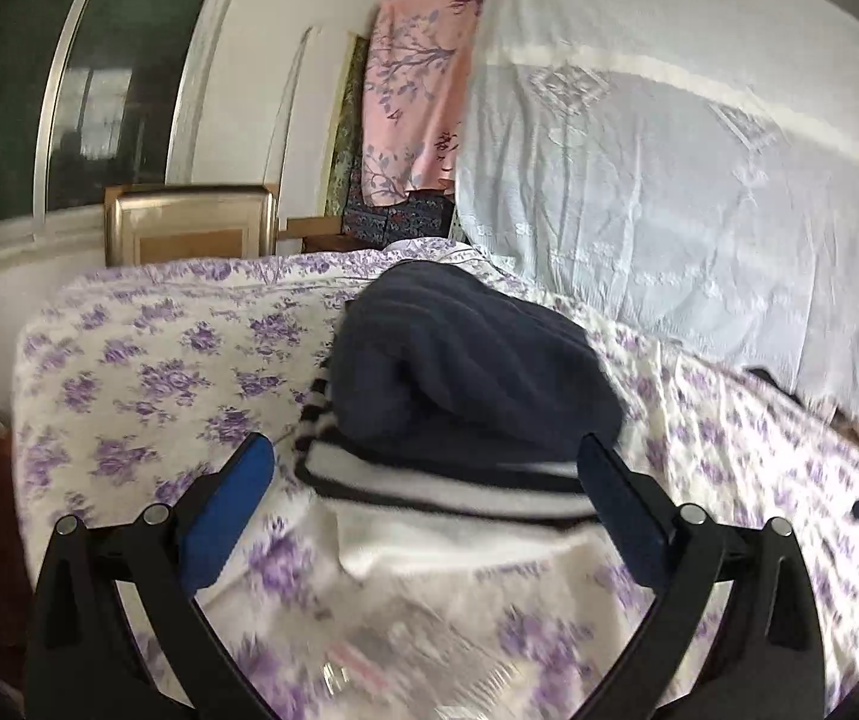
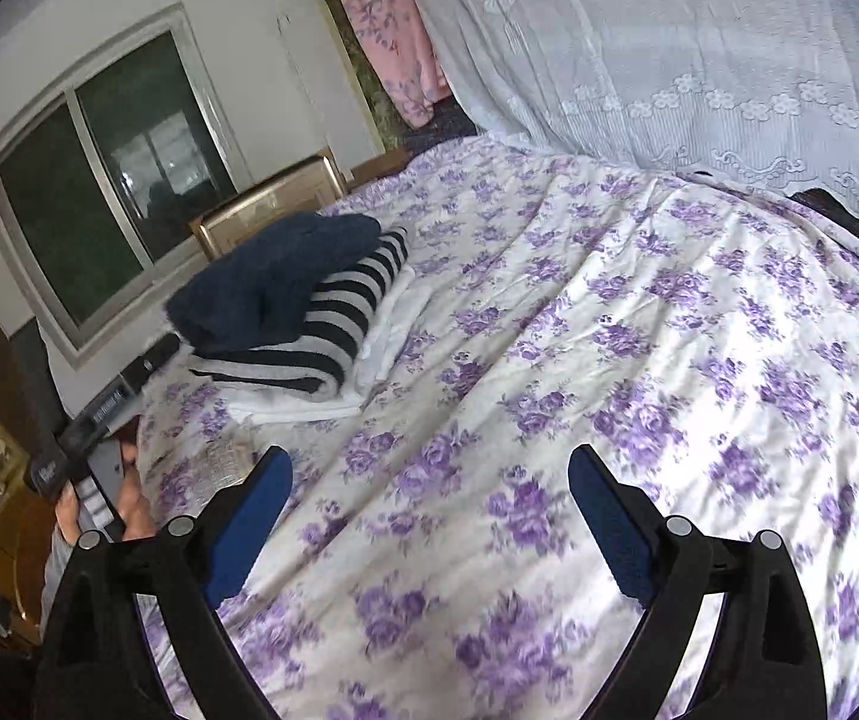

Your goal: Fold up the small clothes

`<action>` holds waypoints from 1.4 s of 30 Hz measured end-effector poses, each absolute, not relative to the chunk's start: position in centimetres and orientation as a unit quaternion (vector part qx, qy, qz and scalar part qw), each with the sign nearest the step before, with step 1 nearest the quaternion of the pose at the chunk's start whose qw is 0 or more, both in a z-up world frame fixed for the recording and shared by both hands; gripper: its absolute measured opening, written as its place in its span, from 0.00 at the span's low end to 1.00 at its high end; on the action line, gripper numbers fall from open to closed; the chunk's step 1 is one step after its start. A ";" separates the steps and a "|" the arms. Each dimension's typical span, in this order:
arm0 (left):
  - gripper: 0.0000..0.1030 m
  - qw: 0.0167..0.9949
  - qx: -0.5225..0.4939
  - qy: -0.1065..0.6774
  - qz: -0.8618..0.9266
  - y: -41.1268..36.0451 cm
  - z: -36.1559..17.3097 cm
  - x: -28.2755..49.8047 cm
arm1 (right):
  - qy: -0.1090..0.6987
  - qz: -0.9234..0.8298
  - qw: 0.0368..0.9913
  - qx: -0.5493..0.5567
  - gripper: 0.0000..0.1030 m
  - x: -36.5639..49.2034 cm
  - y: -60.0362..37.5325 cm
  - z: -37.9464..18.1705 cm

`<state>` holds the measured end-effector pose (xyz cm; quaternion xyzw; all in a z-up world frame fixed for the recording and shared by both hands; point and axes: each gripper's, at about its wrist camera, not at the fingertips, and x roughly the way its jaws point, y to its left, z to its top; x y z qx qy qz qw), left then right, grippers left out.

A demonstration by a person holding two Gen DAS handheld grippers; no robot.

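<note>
Plainly empty, both left gripper (image 1: 426,468) and right gripper (image 2: 429,480) jaws wide apart.

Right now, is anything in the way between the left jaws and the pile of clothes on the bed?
Nothing visible. The left gripper stands open right in front of the pile of clothes, with only the flowered bedsheet below. The dark blue garment lies on top, the striped one under it, a white one lowest.
</note>
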<state>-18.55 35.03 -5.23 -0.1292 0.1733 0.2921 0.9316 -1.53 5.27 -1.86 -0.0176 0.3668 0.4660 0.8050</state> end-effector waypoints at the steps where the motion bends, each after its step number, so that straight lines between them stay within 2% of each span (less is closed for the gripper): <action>1: 0.96 0.932 -0.119 0.178 0.292 34.0 -5.0 -18.6 | 0.358 0.469 0.807 -0.019 0.94 -2.2 4.8 -1.6; 8: 0.96 0.933 -0.055 0.196 0.296 27.1 -3.0 -18.6 | 0.308 0.483 0.818 -0.043 0.97 -5.7 1.7 0.4; 17: 0.96 0.938 -0.008 0.200 0.284 20.1 -1.4 -18.3 | 0.273 0.486 0.830 -0.001 0.97 -7.3 -3.6 1.6; 25: 0.96 0.946 0.026 0.191 0.261 14.5 -0.1 -17.4 | 0.265 0.469 0.841 0.047 0.97 -6.8 -8.7 1.7; 42: 0.95 0.968 0.070 0.187 0.155 5.2 0.4 -13.2 | 0.258 0.411 0.871 0.078 0.97 -6.2 -13.7 1.8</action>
